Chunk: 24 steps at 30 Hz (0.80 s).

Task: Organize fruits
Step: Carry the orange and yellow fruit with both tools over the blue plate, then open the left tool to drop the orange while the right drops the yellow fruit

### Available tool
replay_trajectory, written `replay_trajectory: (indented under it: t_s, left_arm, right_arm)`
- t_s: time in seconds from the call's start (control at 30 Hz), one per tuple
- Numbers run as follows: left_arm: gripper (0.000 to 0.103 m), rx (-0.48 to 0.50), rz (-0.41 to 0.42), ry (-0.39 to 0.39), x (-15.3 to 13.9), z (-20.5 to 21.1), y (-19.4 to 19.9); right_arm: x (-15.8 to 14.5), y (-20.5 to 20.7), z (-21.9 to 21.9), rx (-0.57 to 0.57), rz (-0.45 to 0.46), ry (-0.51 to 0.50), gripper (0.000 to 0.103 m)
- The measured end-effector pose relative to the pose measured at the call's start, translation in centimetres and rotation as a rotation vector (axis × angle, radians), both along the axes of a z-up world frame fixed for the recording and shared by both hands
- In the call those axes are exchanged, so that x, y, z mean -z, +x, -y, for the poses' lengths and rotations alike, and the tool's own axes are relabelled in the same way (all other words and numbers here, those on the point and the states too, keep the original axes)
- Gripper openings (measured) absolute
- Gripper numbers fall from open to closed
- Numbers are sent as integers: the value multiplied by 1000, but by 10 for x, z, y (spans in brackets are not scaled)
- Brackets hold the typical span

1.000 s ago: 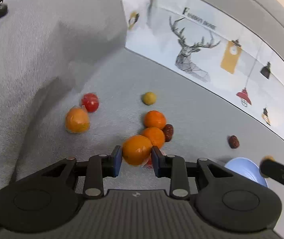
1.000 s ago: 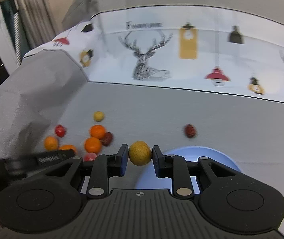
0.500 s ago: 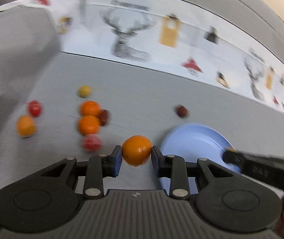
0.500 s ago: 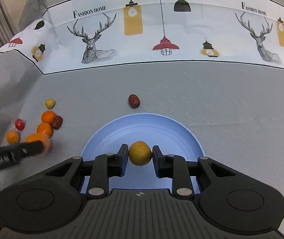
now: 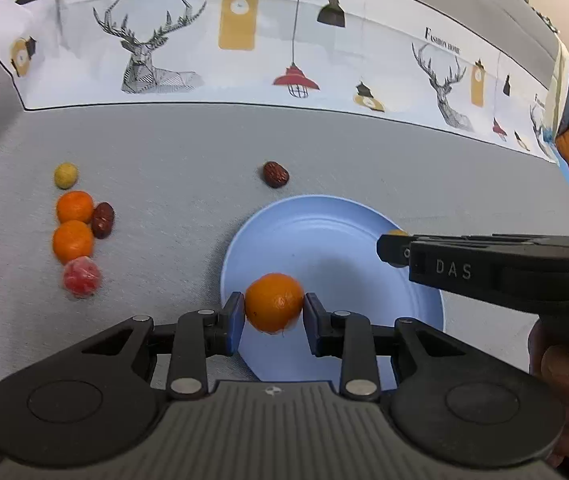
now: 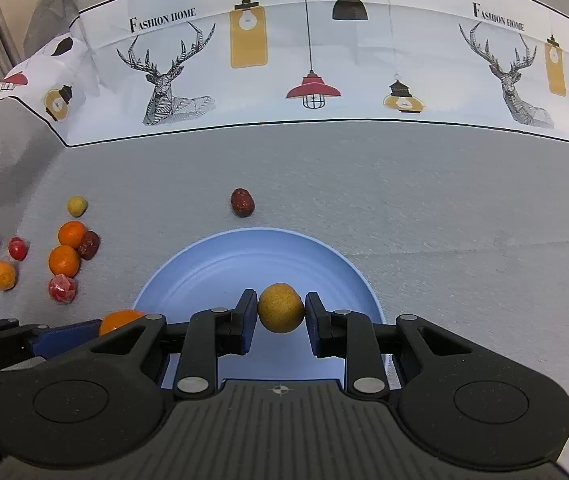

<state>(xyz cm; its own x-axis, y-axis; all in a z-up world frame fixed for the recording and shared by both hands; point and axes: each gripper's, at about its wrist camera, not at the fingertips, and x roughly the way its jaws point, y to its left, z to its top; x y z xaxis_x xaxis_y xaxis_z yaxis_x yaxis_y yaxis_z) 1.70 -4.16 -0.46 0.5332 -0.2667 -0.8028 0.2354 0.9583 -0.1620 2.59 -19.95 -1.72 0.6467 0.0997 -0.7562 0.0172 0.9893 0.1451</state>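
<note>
two hand-held grippers hang over the blue plate, each carrying one fruit. the left hand-held gripper is closed most of the way on an orange, pads pressing both its sides, above the near left part of the plate. the right hand-held gripper is closed tighter on a small yellow fruit, above the plate's near middle; in the left wrist view it reaches in from the right over the plate's right edge. the plate itself looks bare, so the step in hand seems to be the carry and set-down of the first two fruits.

beyond the plate, a dark red date lies just past its far rim. to the left on the grey surface sits a loose cluster: a wrapped red fruit, two oranges one behind the other, a second date touching them, a small yellow fruit farthest back, with another orange and a small red fruit further left.

next, each fruit likely needs lowering close to the plate before the jaws part, since round fruit dropped from height could roll off. releasing them apart from each other should keep one from knocking the other.
</note>
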Motion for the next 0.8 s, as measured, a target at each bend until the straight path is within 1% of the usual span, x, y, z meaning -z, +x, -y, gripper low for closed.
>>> replay_trajectory:
  t_s: [0.8]
  left_arm:
    - [35,12,-11,-9,3,1,0]
  right_arm:
    - [5,-1,-1,2,-12,-22,27]
